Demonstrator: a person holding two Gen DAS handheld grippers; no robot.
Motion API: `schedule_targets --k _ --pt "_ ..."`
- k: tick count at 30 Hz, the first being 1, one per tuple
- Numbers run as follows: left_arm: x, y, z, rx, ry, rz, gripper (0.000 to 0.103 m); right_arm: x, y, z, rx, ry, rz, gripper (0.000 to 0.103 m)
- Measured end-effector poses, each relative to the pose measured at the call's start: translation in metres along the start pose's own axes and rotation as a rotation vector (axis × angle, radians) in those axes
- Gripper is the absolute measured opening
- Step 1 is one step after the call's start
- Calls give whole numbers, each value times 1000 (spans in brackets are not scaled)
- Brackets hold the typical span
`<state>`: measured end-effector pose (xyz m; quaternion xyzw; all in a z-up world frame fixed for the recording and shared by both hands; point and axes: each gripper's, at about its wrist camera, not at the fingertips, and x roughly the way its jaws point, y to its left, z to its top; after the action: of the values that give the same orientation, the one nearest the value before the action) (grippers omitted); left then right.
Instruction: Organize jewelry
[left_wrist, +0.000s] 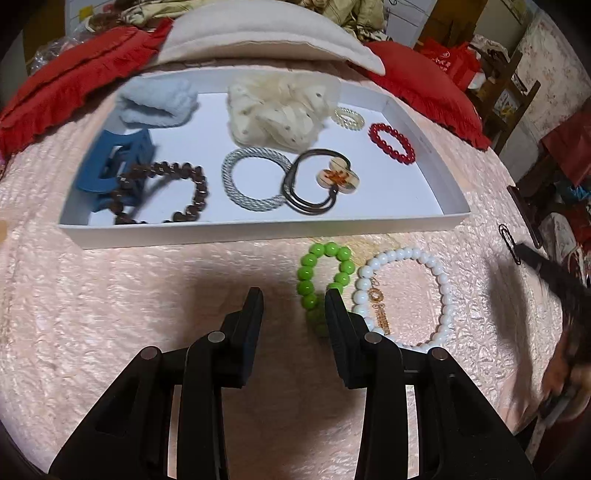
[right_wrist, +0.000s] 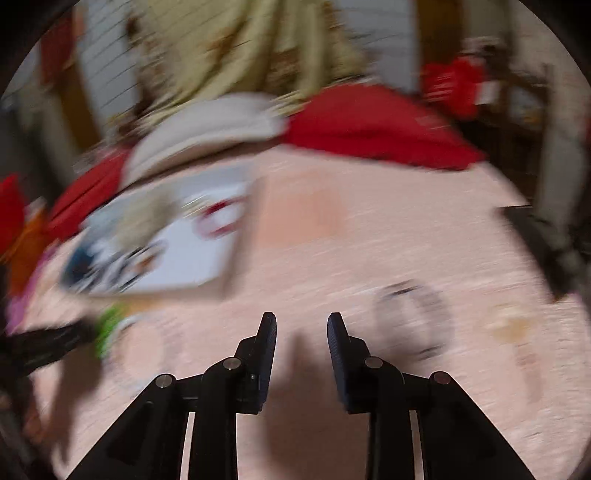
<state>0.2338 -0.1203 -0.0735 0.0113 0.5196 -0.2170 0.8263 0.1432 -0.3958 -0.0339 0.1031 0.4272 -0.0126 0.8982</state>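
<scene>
Left claw (left_wrist: 294, 295) open, nothing gripped, low over pink bedspread (left_wrist: 110, 314); right finger tip touching or just over green bracelet (left_wrist: 317, 273), cannot tell which. Green bracelet on bed just in front of tray's near wall, toward its right end. White bracelet (left_wrist: 439, 284) touching or just beside green one, on its right, with small gold charm (left_wrist: 378, 299) inside the loop.

White tray (left_wrist: 258, 230) farther back on bed, holding: blue clip (left_wrist: 107, 162) at left, brown bracelet (left_wrist: 177, 192) partly over clip near front wall, silver rope tie (left_wrist: 251, 181) mid-front, dark tie with flower (left_wrist: 332, 177) overlapping rope tie's right side, red bracelet (left_wrist: 392, 143) near right wall, clear coil tie (left_wrist: 347, 117) at back right, cream scrunchie (left_wrist: 277, 110) back middle, pale blue scrunchie (left_wrist: 159, 103) back left.

Red cushions (left_wrist: 417, 85) and white pillow (left_wrist: 266, 33) beyond tray at bed's far edge.

Right claw (right_wrist: 302, 317) open, empty, above bare bedspread; right view heavily motion-blurred. Tray (right_wrist: 207, 284) blurred at left, dark ring (right_wrist: 439, 306) on bed just right of claw, type unclear.
</scene>
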Motion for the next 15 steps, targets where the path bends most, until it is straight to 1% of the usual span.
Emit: schedule_targets --k 1,3,5,7,9,13,15 --pt "1 -1 1 5 -3 1 34 7 16 -4 -33 26 56 27" --pt "2 -1 3 9 -4 -2 34 17 41 -10 -84 52 112 27" --pt "3 0 5 1 -3 -12 33 27 66 -14 -121 72 139 27" --pt "4 2 7 -10 -5 -22 33 36 78 -17 -134 83 159 27" --pt "5 2 8 -9 -12 -22 33 43 86 -20 -139 86 164 27" --pt "8 -3 10 20 -33 1 33 54 97 -20 -161 84 128 27" --pt "10 -6 10 36 -45 19 33 54 98 -21 -175 68 110 27"
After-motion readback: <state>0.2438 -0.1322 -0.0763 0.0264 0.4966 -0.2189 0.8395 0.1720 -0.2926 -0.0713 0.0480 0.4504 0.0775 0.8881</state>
